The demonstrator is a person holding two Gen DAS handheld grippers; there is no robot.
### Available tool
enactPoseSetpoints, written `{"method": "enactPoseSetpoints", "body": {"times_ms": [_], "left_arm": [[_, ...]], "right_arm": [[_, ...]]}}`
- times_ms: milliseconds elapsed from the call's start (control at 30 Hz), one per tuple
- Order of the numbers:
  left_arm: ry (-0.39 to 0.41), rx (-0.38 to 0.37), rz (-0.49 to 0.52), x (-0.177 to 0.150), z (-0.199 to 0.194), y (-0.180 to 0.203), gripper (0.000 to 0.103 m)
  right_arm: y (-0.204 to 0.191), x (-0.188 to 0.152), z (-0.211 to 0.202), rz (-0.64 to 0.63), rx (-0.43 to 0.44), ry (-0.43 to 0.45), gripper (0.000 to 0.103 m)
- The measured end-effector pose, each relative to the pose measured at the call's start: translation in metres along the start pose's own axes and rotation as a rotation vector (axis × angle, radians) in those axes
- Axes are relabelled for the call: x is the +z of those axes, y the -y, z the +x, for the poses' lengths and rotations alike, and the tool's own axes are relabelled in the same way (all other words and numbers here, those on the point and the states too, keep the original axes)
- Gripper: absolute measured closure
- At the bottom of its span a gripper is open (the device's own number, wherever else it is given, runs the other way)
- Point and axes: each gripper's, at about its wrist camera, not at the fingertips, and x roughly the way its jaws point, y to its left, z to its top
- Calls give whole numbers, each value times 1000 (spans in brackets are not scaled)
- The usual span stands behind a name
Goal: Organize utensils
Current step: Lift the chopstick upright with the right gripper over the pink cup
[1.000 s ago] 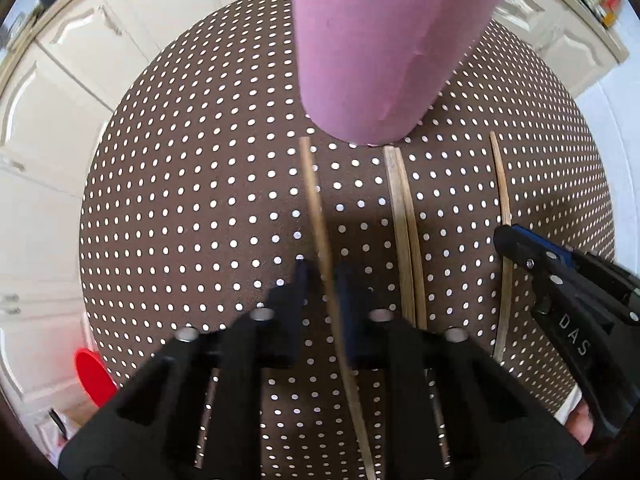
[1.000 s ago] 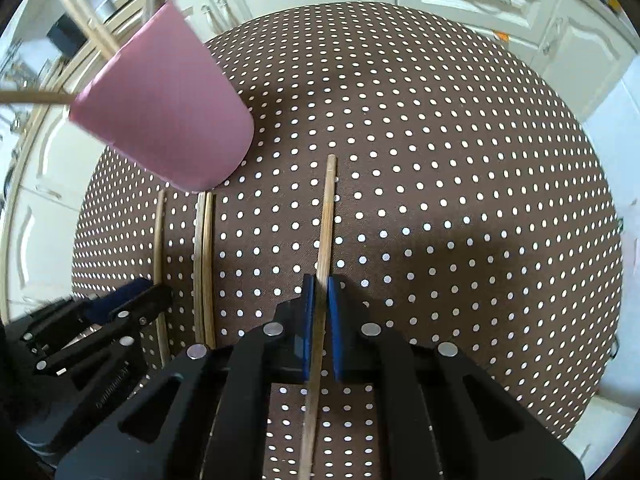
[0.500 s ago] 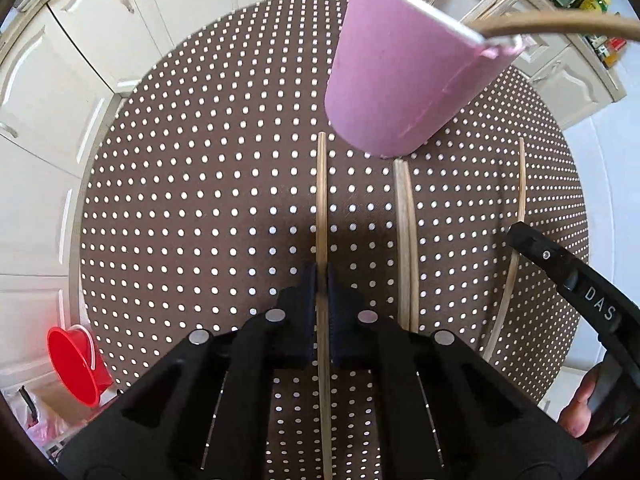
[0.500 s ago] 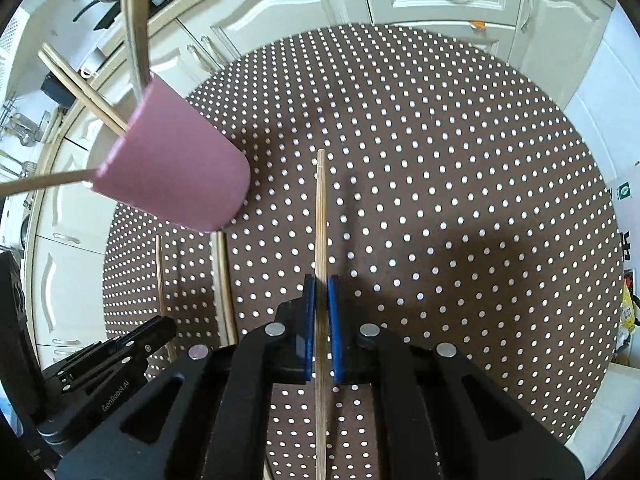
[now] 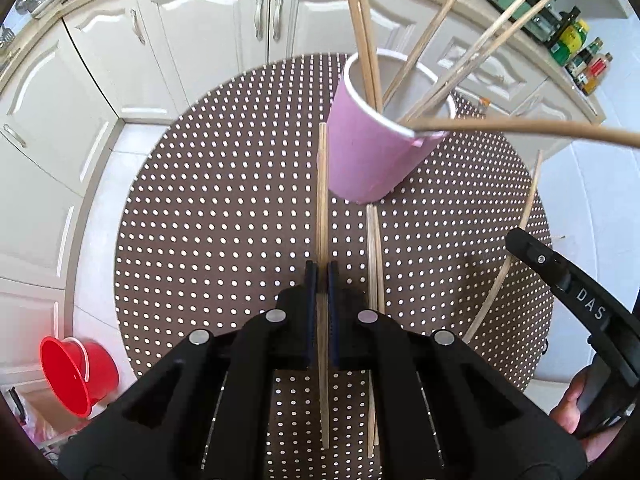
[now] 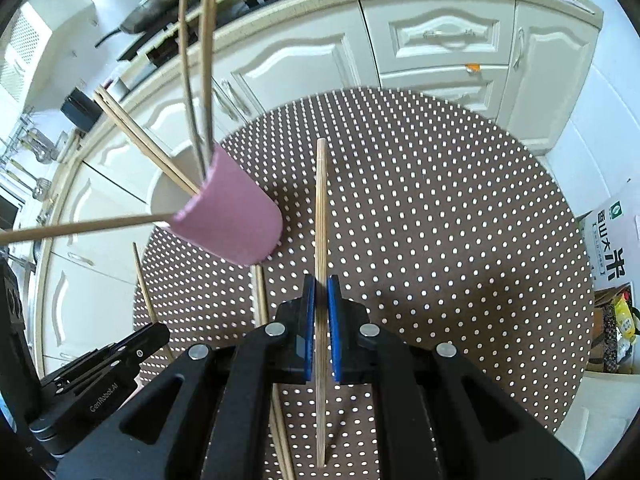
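The left gripper is clenched on a single wooden chopstick, its blue pads pressed against both sides of the stick; the chopstick runs straight ahead from the jaws toward the pink cup and also trails back beneath the gripper body. The right gripper is likewise clamped on its own chopstick, which points away from the jaws over the table; its far tip sits to the right of the cup.

Just right of the left gripper's stick, a pair of chopsticks lies side by side on the table, their far ends at the foot of the cup; in the left view another stick shows toward the table's right side, beside the right gripper's black arm; whether it rests on the cloth I cannot tell.

The pink cup stands on the round table, which is covered in a brown cloth with white dots; several chopsticks already stand in the cup, fanning out over its rim.

Beyond the table are cream cabinet doors under a worktop; a red bucket sits on the floor at the left; a cardboard box with green print stands at the right edge of the right view.
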Motion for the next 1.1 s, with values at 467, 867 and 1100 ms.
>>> {"method": "enactPoseSetpoints", "body": {"times_ms": [467, 867, 1100], "left_arm": [[140, 1, -10, -7, -57, -6, 97], [270, 24, -36, 3, -107, -5, 97], [334, 15, -65, 15, -134, -12, 97]], "right_arm": [[-12, 11, -38, -21, 59, 121, 98], [-28, 23, -91, -31, 122, 270, 98], [-36, 38, -121, -41, 154, 344, 98]]}}
